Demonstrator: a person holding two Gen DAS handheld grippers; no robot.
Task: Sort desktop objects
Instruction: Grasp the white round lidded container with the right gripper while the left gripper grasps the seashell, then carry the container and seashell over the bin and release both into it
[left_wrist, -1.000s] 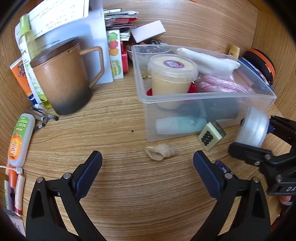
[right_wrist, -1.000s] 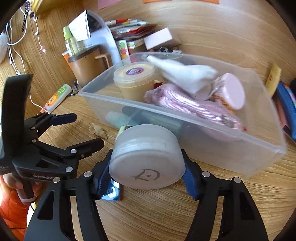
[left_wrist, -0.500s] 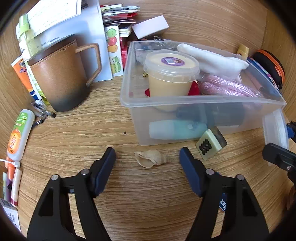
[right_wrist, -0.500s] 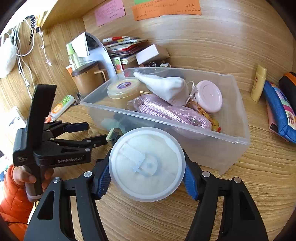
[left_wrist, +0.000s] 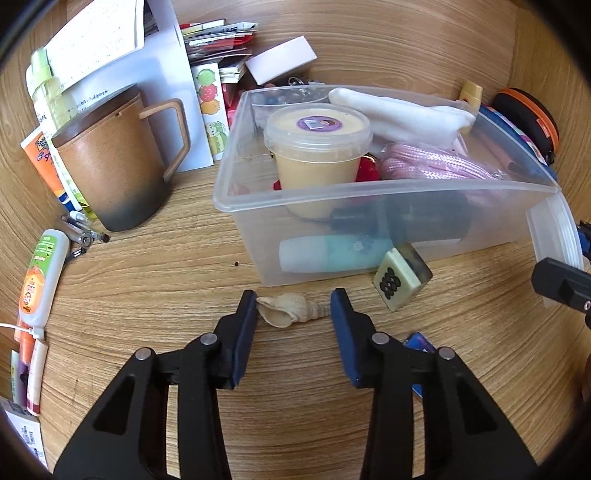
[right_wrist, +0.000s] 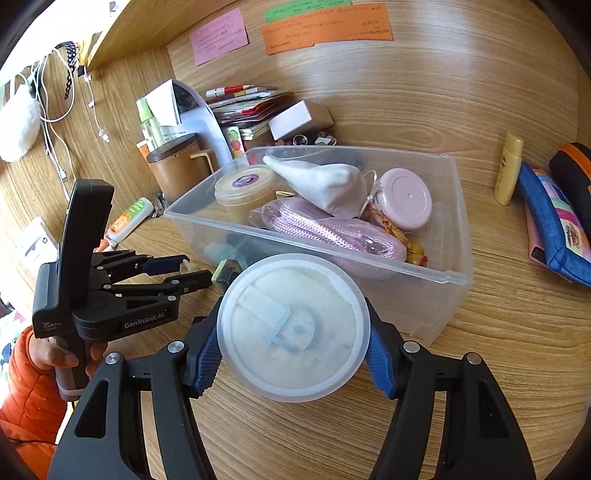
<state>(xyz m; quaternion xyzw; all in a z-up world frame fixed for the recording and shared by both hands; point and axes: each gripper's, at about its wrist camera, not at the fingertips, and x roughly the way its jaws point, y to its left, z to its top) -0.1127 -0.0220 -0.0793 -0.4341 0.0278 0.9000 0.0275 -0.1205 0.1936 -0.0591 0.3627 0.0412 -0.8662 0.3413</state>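
At the far left of the bench (left_wrist: 140, 280) a tube (left_wrist: 41, 275), pens and a mug (left_wrist: 114, 162) are left unsorted, and papers are stacked behind them. Nearer the middle, a shell (left_wrist: 290, 309) lies on the bench just in front of the bin (left_wrist: 369, 192). It is bracketed by the left gripper (left_wrist: 293, 308), whose fingers are closing on it; the left pad appears to touch the shell's wide end, while a small gap is still seen at the pointed end, so no firm pinch is made yet. Just right of the shell a tile (left_wrist: 400, 282) leans against the bin wall, not yet picked up.

Inside the bin a tub (right_wrist: 245, 190), a white pouch (right_wrist: 325, 182), a pink cord (right_wrist: 332, 232), a pink jar (right_wrist: 404, 197) and a teal bottle are already gathered. A round lid (right_wrist: 293, 326) is pinched across its width by the right gripper (right_wrist: 291, 352), held above the bench in front of the bin.

Further right, a yellow tube (right_wrist: 509, 168) and a pencil case (right_wrist: 554, 218) lie outside the bin. The sorting is judged partly done: shell, tile, lid and the outer items remain.
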